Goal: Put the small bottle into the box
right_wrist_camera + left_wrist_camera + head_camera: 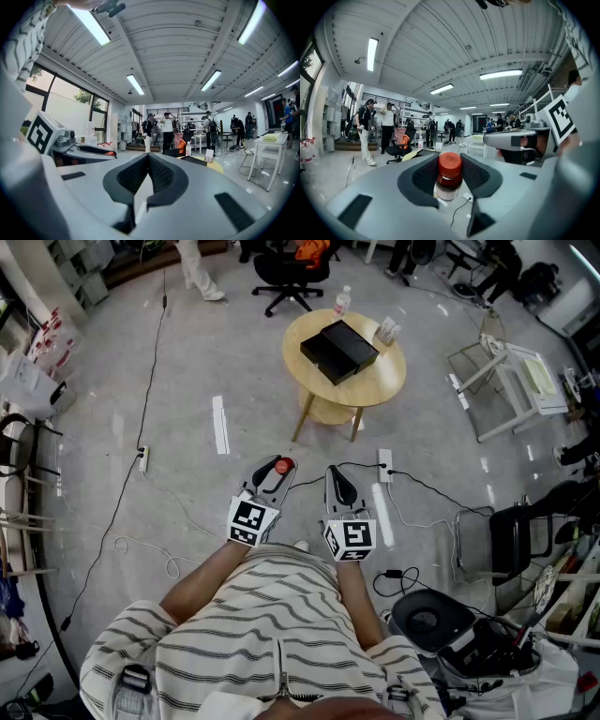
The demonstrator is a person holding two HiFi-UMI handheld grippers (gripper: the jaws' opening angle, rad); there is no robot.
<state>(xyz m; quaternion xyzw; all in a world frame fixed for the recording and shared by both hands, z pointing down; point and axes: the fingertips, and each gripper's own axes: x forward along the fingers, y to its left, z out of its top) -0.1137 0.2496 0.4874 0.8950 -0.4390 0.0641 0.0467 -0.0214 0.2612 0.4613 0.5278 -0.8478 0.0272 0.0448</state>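
Observation:
The small bottle (450, 165), brown with a red cap, stands upright between the pads of my left gripper (450, 182), which is shut on it. In the head view the red cap (282, 466) shows at the tip of the left gripper (277, 472), held over the floor in front of the person. My right gripper (339, 487) hangs beside it, shut, and its pads (159, 174) meet with nothing between them. The black box (338, 350) lies open on a round wooden table (386, 382) a few steps ahead, well apart from both grippers.
On the table also stand a clear plastic bottle (342, 301) and a small card holder (385, 331). Cables and a power strip (384, 465) lie on the floor between me and the table. A black office chair (291, 273) is behind it, a white rack (514, 381) to the right.

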